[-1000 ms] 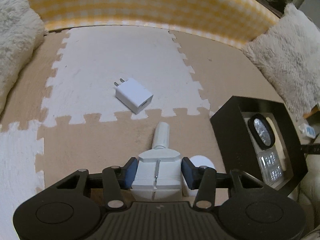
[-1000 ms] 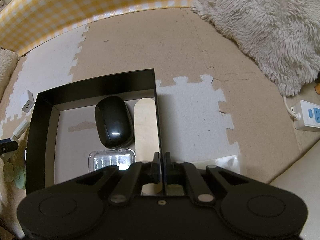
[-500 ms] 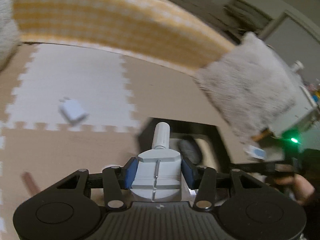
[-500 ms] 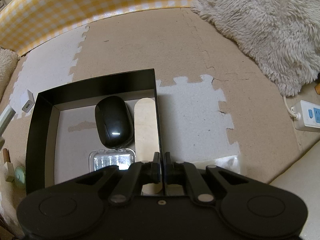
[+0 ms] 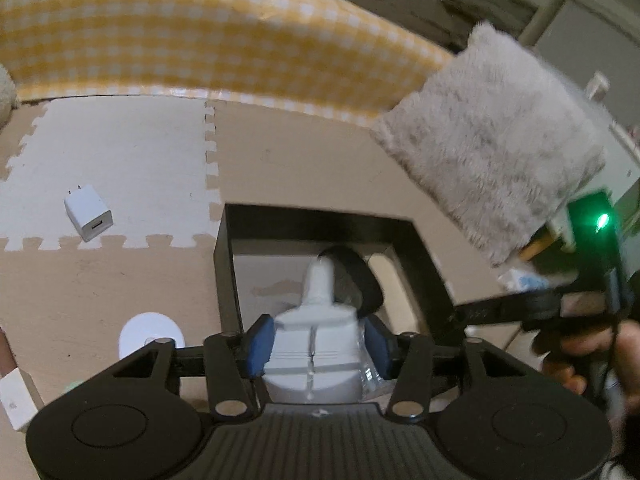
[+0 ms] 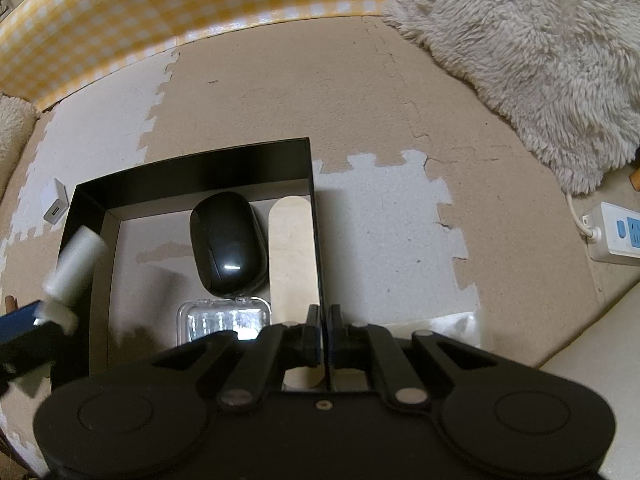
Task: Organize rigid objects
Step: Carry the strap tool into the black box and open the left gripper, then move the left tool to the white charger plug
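Observation:
My left gripper is shut on a white plastic tool with a round nozzle, held above the near left part of the black tray. It also shows in the right wrist view over the tray's left wall. My right gripper is shut on the tray's right wall. Inside the tray lie a black mouse, a wooden stick and a clear plastic case. A white USB charger lies on the mat to the left of the tray.
A white round disc lies left of the tray. A fluffy grey cushion sits behind it on the right, a yellow checked wall at the back. A white power strip lies far right.
My left gripper has lifted the white tool off the mat and swung right, from beside the tray to over its near left part. My right gripper has stayed shut on the tray wall.

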`<action>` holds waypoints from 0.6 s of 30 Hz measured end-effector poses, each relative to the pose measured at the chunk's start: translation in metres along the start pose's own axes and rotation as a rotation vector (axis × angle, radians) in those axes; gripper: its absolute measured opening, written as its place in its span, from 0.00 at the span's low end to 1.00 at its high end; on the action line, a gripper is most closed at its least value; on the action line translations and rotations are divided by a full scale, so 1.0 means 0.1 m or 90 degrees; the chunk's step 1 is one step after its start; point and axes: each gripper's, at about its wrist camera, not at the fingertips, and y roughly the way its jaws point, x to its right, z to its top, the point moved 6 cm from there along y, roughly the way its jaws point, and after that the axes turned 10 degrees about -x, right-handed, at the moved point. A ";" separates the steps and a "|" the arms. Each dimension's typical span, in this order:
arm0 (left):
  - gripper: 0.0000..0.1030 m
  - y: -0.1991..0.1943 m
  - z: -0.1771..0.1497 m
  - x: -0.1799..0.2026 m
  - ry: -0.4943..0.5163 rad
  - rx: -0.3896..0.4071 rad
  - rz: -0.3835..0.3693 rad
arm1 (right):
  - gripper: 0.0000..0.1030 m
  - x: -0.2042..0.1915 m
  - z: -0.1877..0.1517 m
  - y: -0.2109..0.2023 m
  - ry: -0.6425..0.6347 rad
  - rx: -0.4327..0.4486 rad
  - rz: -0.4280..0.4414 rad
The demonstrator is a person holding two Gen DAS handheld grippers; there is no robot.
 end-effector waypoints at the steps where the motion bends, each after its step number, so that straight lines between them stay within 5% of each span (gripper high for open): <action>1: 0.60 0.02 -0.02 0.00 0.004 -0.009 0.006 | 0.04 0.00 0.00 0.00 0.001 0.000 0.001; 7: 0.64 -0.03 -0.08 0.03 0.024 -0.027 0.004 | 0.04 0.00 0.00 0.00 0.001 -0.001 0.002; 18: 0.89 -0.13 -0.16 0.12 0.059 -0.044 0.008 | 0.04 0.00 0.00 0.00 0.001 -0.001 0.002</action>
